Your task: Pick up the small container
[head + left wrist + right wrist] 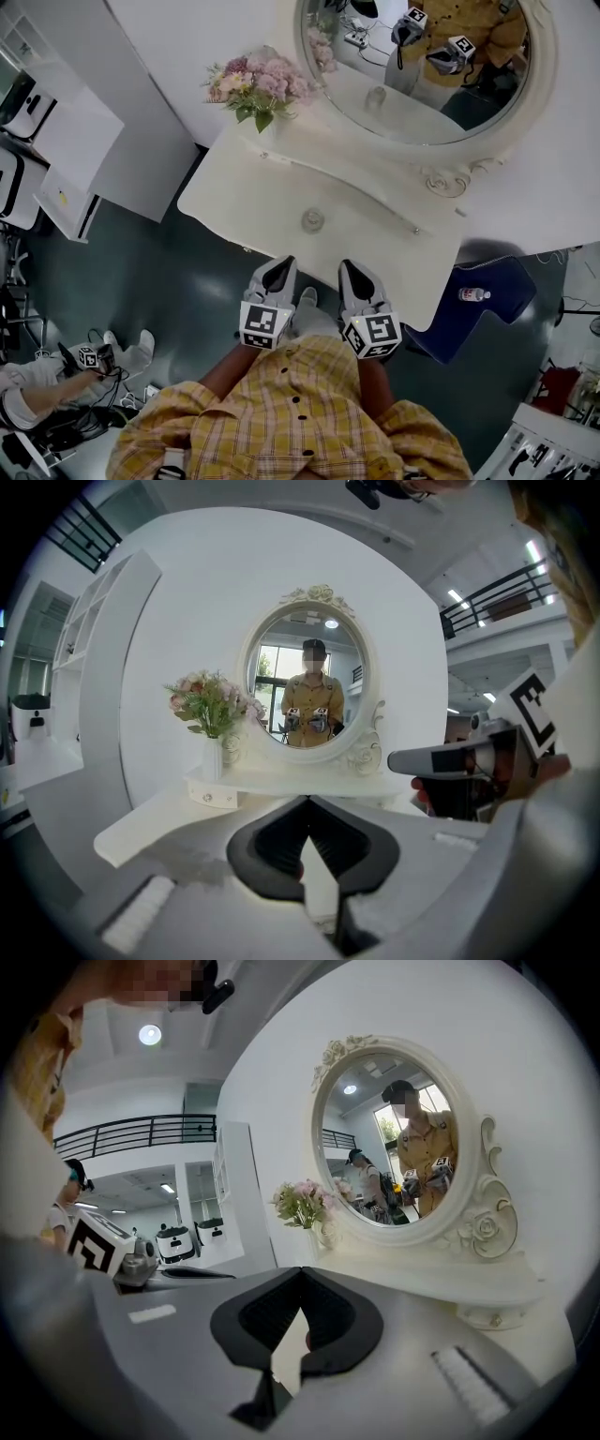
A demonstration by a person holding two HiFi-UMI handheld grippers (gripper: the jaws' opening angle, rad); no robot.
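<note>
yellow plaid shirt (300,412) fills the bottom of the head view, and from it my two hands hold the grippers out side by side above the dark floor (187,281), just short of the front edge of the white dressing table (234,187). my left gripper (278,267) has its jaws pressed together with nothing between them; the left gripper view shows the black pads meeting at the tip. my right gripper (349,267) looks the same in its own view, jaws closed to a point and empty. the small container (312,220), a round clear pot, stands alone on the tabletop near that front edge, ahead of both grippers and roughly between the lines they point along, apart from either tip. behind it the oval mirror (394,112) in its carved white frame reflects the shirt and both marker cubes. a bunch of pink flowers (258,84) in a white vase (213,758) stands at the table's left end, beside the mirror. to the right of the table a plastic bottle (473,294) lies on a blue seat (469,323). at lower left a person (37,394) sits on the floor beside another marker cube (89,356).
</note>
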